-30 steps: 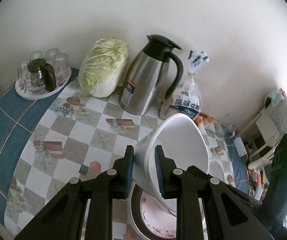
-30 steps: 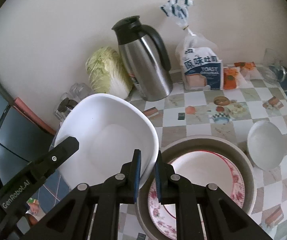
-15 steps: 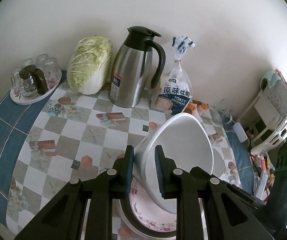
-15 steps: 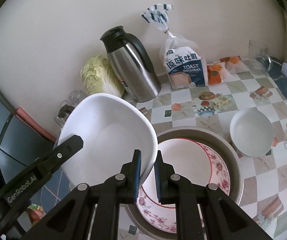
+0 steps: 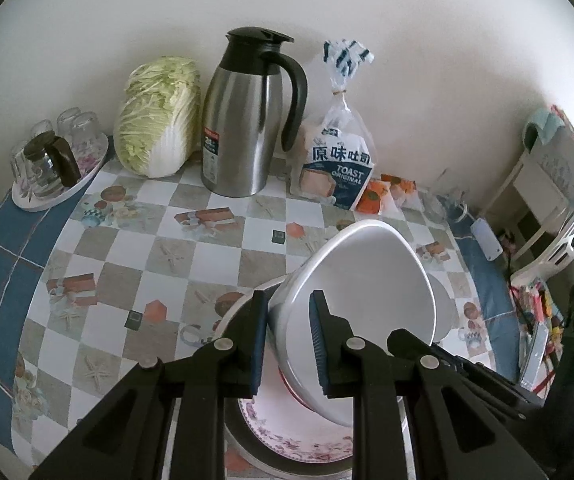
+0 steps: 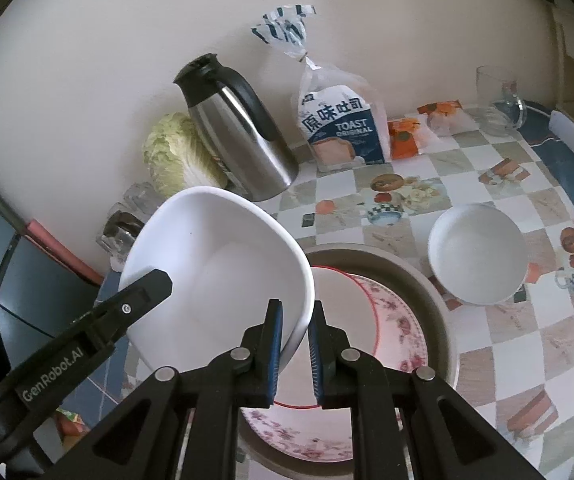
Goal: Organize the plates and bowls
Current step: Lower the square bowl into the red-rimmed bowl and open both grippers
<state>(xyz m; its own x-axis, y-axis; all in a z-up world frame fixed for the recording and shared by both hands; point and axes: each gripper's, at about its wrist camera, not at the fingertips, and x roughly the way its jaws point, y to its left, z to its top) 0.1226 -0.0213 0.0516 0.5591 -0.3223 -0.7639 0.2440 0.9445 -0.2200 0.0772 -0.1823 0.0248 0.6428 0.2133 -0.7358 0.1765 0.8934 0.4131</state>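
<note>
Both grippers hold one large white bowl (image 6: pixel 215 276) by opposite rims, tilted above a stack of plates. My left gripper (image 5: pixel 287 340) is shut on its rim; the bowl (image 5: pixel 363 300) shows from outside there. My right gripper (image 6: pixel 295 344) is shut on the near rim. Below sits a wide grey plate (image 6: pixel 439 316) holding a floral-rimmed plate (image 6: pixel 399 328) and a red-rimmed white plate (image 6: pixel 343 312). A small white bowl (image 6: pixel 477 254) stands on the table to the right.
Against the wall stand a steel thermos jug (image 5: pixel 247 120), a cabbage (image 5: pixel 159 116), a toast bag (image 5: pixel 339 160) and snack packets (image 6: pixel 405 132). A tray of glasses (image 5: pixel 53 164) is at the far left. A glass pitcher (image 6: pixel 499 100) stands at the far right.
Both grippers with the big bowl have moved right and down over the plate stack. The bowl stays tilted, gripped on both sides.
</note>
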